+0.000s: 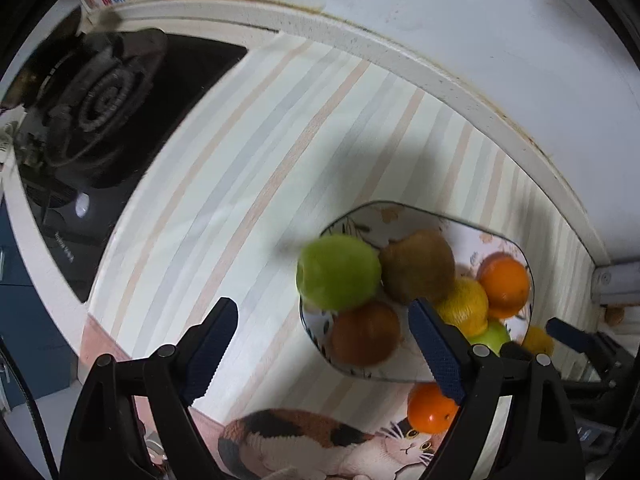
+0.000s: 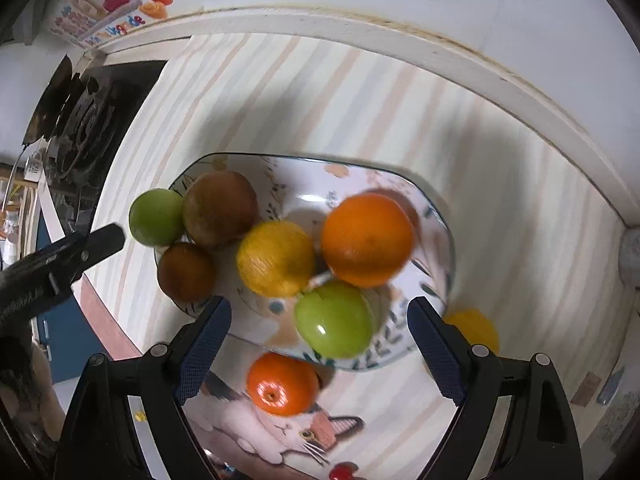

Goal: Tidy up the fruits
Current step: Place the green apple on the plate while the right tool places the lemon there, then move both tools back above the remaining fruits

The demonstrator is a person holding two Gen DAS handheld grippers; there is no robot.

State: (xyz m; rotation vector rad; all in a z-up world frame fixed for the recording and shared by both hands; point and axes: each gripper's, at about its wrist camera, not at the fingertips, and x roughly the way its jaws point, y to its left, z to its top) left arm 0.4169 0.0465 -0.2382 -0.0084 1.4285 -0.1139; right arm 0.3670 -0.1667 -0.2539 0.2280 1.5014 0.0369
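Observation:
A patterned plate [image 2: 280,159] on the striped mat holds several fruits: an orange [image 2: 366,238], a lemon [image 2: 276,258], a green apple [image 2: 334,324], two brown fruits [image 2: 220,208] and a second green apple [image 2: 156,216] on its left rim. My right gripper [image 2: 320,304] hangs open above the plate's near side, nothing between its fingers. My left gripper [image 1: 322,304] stands open over the plate's left edge [image 1: 308,320], just below the rim apple [image 1: 338,272]. A small orange fruit [image 2: 282,384] and a yellow fruit [image 2: 476,330] lie on the mat outside the plate.
A black gas stove [image 1: 100,96] sits to the left of the mat. A raised white ledge [image 1: 440,76] and the wall run behind the plate. The mat's near part bears a cat picture [image 1: 320,440]. A small red thing [image 2: 344,472] lies at the bottom edge.

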